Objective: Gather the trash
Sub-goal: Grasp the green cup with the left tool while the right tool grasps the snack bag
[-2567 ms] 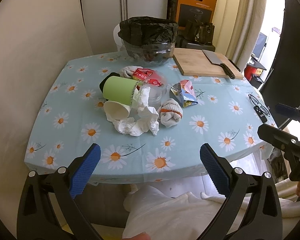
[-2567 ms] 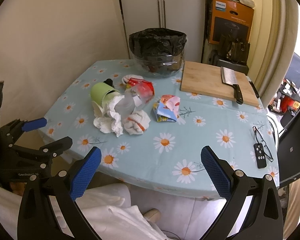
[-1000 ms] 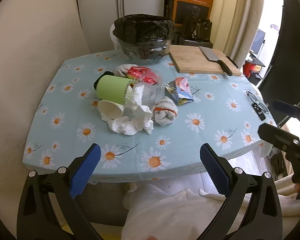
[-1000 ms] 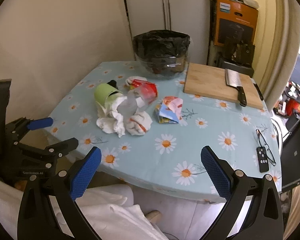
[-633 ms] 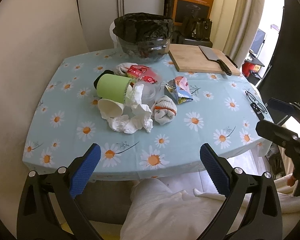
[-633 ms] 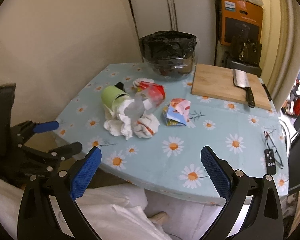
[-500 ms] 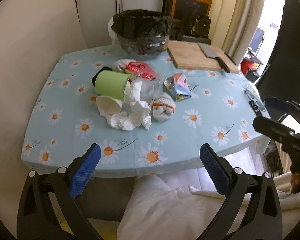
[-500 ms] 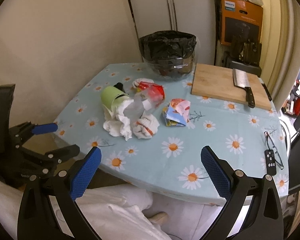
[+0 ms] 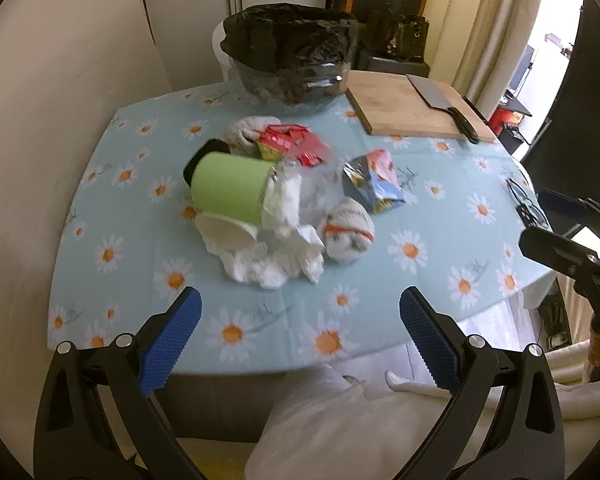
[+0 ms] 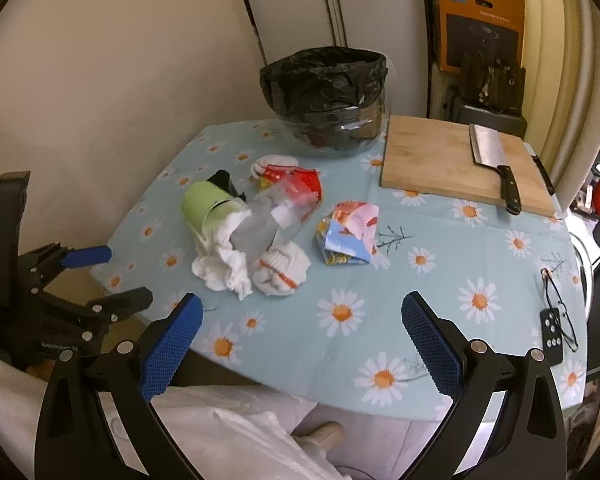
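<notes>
Both the left gripper [image 9: 298, 326] and right gripper [image 10: 302, 330] gape wide, empty, before a daisy-print tablecloth [image 10: 440, 280]; litter ahead, black-lined bin [image 10: 326, 100] beyond against the wall

Right hand-held gripper [image 10: 302, 320]: jaws wide apart, empty, poised over the near edge of the worktop [image 10: 440, 280]. Left hand-held gripper [image 10: 108, 276]: visible at far left, jaws parted, beside the worktop's left edge, holding nothing.

Worktop carries a daisy-print cloth. Litter heaped left of centre: green cup [image 10: 206, 206] on its side, crumpled tissue [image 10: 222, 266] touching it, clear plastic cup [image 10: 268, 220] lying across, rolled sock [image 10: 282, 270] just beside, red wrapper [image 10: 300, 182] behind. Snack packet [image 10: 348, 238] lies apart to the right.

Bin [image 10: 326, 100] with black liner stands at the far edge. Cutting board [image 10: 432, 164] beside it, cleaver [image 10: 492, 160] on top. Glasses [image 10: 558, 304] and remote [image 10: 552, 336] near the right edge.
</notes>
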Motion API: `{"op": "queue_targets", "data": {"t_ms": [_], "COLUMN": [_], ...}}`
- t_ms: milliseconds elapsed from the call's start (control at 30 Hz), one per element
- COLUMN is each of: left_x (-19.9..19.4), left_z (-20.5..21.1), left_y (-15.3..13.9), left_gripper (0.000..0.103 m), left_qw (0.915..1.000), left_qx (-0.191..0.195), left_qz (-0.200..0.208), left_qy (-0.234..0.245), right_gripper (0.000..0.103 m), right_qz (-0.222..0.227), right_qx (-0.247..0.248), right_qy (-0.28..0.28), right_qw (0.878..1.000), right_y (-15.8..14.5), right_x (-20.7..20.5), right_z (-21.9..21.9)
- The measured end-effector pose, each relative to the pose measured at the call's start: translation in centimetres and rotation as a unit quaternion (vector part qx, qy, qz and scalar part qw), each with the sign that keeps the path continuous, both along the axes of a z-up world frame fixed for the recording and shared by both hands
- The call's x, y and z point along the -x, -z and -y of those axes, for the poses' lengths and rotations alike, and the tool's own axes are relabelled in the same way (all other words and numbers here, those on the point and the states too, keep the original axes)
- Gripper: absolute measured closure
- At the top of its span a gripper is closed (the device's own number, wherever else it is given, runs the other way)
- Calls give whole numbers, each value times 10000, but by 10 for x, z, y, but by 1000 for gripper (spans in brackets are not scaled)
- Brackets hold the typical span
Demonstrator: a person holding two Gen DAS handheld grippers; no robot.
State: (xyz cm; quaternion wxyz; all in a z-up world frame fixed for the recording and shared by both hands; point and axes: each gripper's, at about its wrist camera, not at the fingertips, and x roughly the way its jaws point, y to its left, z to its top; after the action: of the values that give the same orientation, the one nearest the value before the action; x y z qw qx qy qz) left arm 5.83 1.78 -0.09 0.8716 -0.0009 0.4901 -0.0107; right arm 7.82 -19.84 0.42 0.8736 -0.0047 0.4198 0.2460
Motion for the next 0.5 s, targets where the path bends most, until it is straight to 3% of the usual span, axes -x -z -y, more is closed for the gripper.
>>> {"op": "queue_targets", "data": {"t_ms": [500], "left_x": [-88], "left_z": [-35], "left_y": [21], "left_gripper": [6], "left_qw": [9989], "left_qx": [141], "left_qz": [-437], "left_qy": [14], "right_gripper": [8], "right_qz": [-411], "right_qx": [652], "right_qy": [28], "right_qw": [9970], "right_y": [31], "right_x": [-95], "right_z": [-15]}}
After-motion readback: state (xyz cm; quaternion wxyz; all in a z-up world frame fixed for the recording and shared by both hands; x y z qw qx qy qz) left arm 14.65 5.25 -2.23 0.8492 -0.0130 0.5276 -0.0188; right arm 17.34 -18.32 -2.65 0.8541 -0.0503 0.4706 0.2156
